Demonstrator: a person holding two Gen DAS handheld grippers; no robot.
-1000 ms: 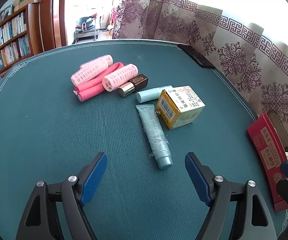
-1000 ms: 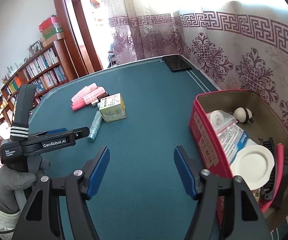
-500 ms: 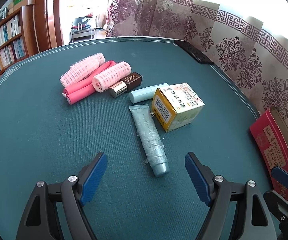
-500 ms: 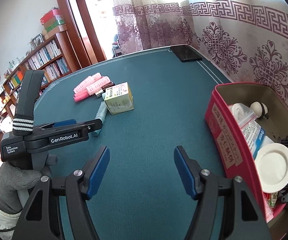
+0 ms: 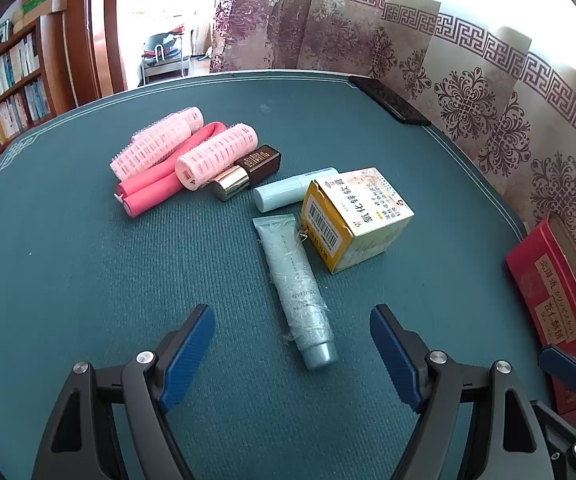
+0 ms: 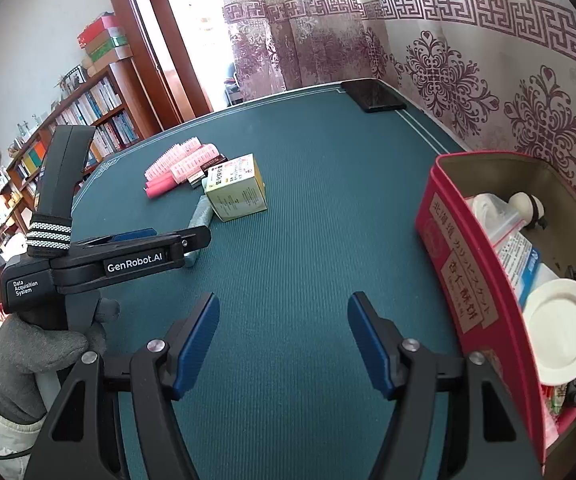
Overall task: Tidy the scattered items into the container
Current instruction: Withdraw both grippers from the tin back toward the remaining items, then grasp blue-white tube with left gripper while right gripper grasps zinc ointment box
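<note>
My left gripper (image 5: 290,342) is open and empty, just short of a pale blue tube (image 5: 296,288) lying on the green table (image 5: 87,260). Beyond it are a yellow box (image 5: 358,218), a small light blue stick (image 5: 294,194), a brown bottle (image 5: 249,172), pink hair rollers (image 5: 215,156) and pink foam rods (image 5: 155,188). My right gripper (image 6: 283,336) is open and empty over bare table. The red tin (image 6: 464,280) stands to its right, holding a white lid (image 6: 560,332), packets and other items. The left gripper (image 6: 159,246) shows in the right wrist view.
A black phone (image 6: 374,96) lies at the table's far edge by the patterned curtain wall. Bookshelves (image 6: 67,128) and a doorway stand beyond the table at left. The red tin also shows at the right edge of the left wrist view (image 5: 544,284).
My left gripper has moved forward toward the pale blue tube. The right gripper has shifted a little, so the red tin sits farther right in its view. Both stay open.
</note>
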